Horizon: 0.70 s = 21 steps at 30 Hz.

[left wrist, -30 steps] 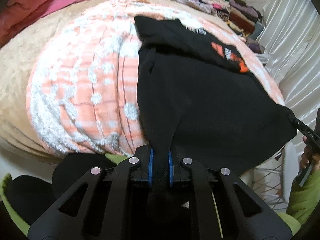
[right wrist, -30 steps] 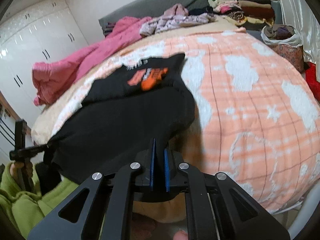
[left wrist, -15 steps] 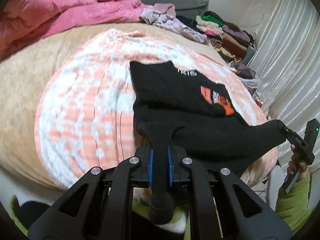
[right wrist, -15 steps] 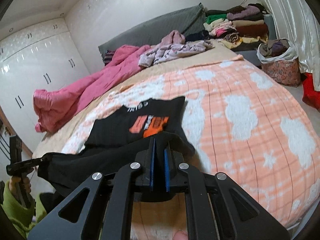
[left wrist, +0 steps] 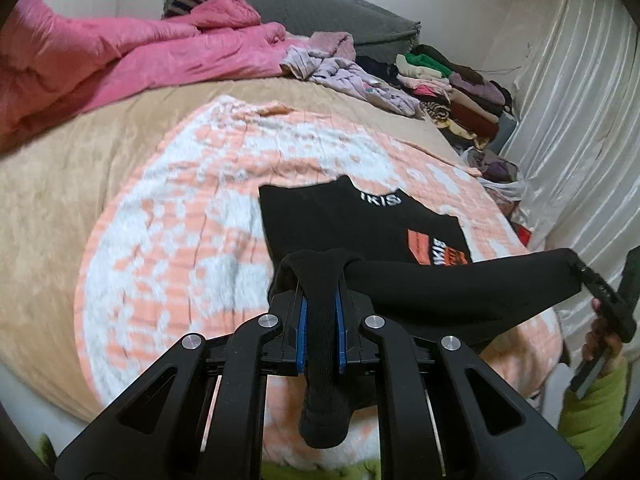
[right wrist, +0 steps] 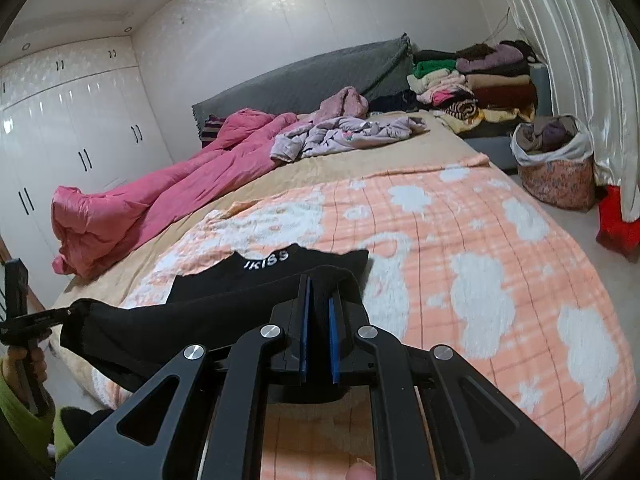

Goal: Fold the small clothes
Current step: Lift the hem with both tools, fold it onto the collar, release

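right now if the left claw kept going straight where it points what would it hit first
Likely the black shirt itself: the left claw is shut on its hem, and the part lying flat on the orange blanket is right ahead. Depth is hard to judge.

The black garment is matt, soft knit cloth with a flat printed orange patch, and the blanket under it is fuzzy fleece, peach with raised white tufts, over a smooth tan velvety sheet. At the upper left of the left wrist view the pink quilt looks slick and faintly shiny, while the curtain at the right edge is glossy satin. Both grippers are matt black plastic with bright metal screw heads and blue rubbery pads, and the wardrobe doors are high-gloss white.
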### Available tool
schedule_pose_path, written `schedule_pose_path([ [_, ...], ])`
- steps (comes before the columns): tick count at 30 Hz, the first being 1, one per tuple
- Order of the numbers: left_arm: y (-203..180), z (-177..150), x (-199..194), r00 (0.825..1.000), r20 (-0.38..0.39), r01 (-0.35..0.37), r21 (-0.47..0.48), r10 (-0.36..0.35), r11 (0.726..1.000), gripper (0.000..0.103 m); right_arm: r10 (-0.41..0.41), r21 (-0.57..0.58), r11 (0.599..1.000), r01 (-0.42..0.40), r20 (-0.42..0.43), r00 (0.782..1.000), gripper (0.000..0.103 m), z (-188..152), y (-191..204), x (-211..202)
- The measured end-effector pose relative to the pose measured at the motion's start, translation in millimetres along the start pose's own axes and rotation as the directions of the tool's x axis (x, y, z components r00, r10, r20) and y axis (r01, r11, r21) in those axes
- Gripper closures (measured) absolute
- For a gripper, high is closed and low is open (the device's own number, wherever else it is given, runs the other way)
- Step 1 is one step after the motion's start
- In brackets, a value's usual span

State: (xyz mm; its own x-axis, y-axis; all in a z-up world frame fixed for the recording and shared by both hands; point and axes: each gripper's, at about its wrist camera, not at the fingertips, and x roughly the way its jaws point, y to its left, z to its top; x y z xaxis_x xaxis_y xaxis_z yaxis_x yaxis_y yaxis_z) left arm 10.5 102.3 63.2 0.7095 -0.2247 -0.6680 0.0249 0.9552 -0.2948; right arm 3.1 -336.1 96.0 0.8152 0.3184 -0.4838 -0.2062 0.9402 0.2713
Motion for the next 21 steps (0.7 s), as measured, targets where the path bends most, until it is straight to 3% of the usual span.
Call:
schedule_pose_path([
  [21,-0.8,33.0,50.3,0.995,0.02,-0.094,0.035,0.093,0.995,0.098,-0.062,0.028,0.998,0.062,-0.002,0.998,0.096,25.2,-8.8,59.1],
])
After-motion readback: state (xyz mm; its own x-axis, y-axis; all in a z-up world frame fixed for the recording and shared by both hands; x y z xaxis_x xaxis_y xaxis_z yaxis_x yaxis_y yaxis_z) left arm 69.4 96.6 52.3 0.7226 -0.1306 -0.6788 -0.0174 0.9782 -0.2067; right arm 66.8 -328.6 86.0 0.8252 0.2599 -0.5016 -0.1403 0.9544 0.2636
